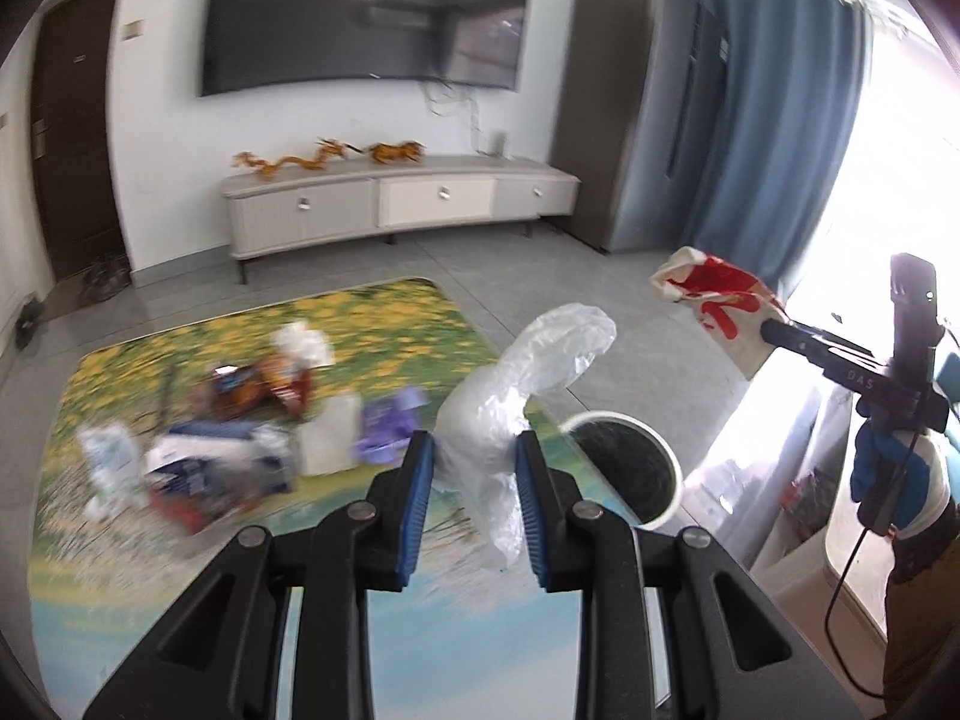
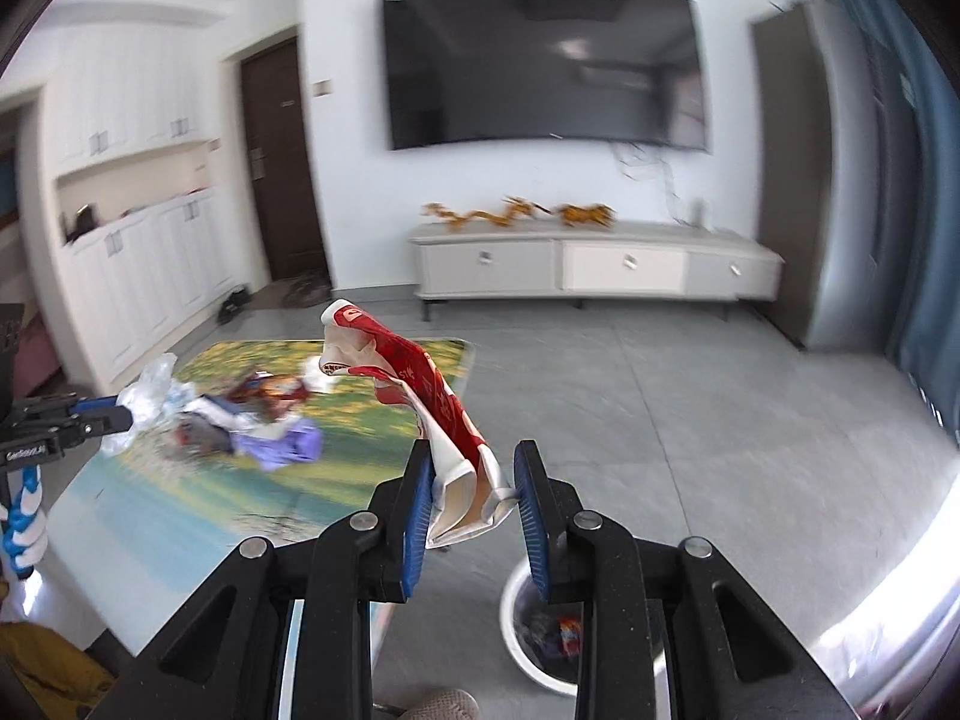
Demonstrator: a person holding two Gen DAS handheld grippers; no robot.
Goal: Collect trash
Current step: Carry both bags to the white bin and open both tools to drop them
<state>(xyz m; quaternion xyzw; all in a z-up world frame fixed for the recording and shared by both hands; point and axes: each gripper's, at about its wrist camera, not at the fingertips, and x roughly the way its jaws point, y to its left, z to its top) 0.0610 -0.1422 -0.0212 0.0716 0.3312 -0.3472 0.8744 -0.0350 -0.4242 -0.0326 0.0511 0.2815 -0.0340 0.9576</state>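
My left gripper (image 1: 474, 468) is shut on a crumpled clear plastic bag (image 1: 522, 378), held up over the flowered mat (image 1: 180, 336). My right gripper (image 2: 471, 480) is shut on a flattened red and white carton (image 2: 420, 384). That carton (image 1: 714, 294) and the right gripper (image 1: 774, 330) also show at the right of the left wrist view, above a white bin (image 1: 654, 450). The same bin (image 2: 522, 648) lies just below the right gripper, with some wrappers inside. From the right wrist view, the left gripper (image 2: 120, 417) with its bag (image 2: 150, 390) is at the far left. A blurred heap of trash (image 1: 240, 438) lies on the mat.
A low TV cabinet (image 1: 402, 204) stands against the far wall under a wall-mounted TV (image 1: 366, 12). Blue curtains (image 1: 762, 120) hang at the right by a bright window. A dark door (image 1: 78, 138) is at the left. Grey floor tiles (image 2: 690, 408) stretch beyond the mat.
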